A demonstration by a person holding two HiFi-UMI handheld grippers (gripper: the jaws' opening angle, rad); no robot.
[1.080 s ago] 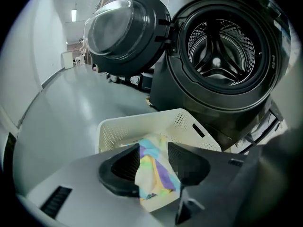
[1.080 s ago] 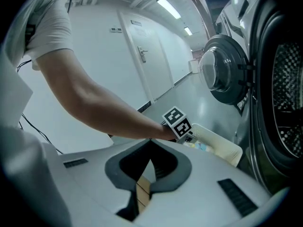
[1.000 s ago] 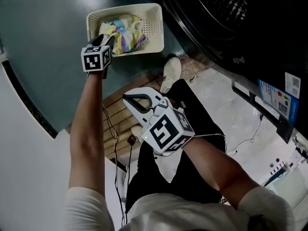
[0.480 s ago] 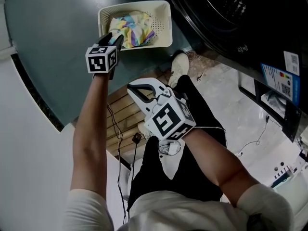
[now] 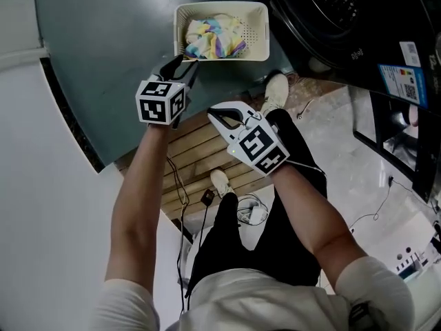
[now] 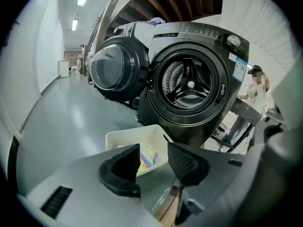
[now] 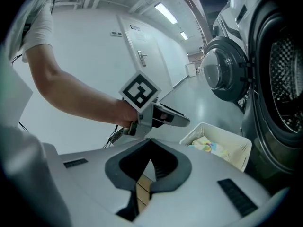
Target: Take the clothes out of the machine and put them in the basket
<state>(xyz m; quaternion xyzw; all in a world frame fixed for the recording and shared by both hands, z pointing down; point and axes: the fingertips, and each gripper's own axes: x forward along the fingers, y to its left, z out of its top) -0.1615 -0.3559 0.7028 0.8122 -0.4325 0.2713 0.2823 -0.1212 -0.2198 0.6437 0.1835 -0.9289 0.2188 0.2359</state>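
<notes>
Both claws hover over the floor between the person's knees and the white basket (image 5: 220, 5). The left claw (image 5: 185, 64) points toward it with its jaws standing apart and nothing between them. The right claw (image 5: 217, 114) sits just beside it, tips together, gripping nothing.

The clothes: one pastel garment (image 5: 215, 38), streaked yellow, blue and pink, lies bunched inside the basket, which stands on the grey floor right at the foot of the dark washing machine (image 6: 189, 84). The machine's round door (image 6: 113, 72) hangs wide open, and in the part of the drum that shows I see no cloth.

By the look of it that garment is light, soft and limp. It should sag and trail from any grip, it is in no way fragile, and a loose edge could snag on the drum's lip. The best hold is a pinch on a thick fold near the middle of the bunch, not on a thin hem.

As for writing, a blue label (image 5: 411, 74) sits on the machine's front and small pale lettering (image 5: 355, 52) runs under the drum opening. Both are too small to read.
</notes>
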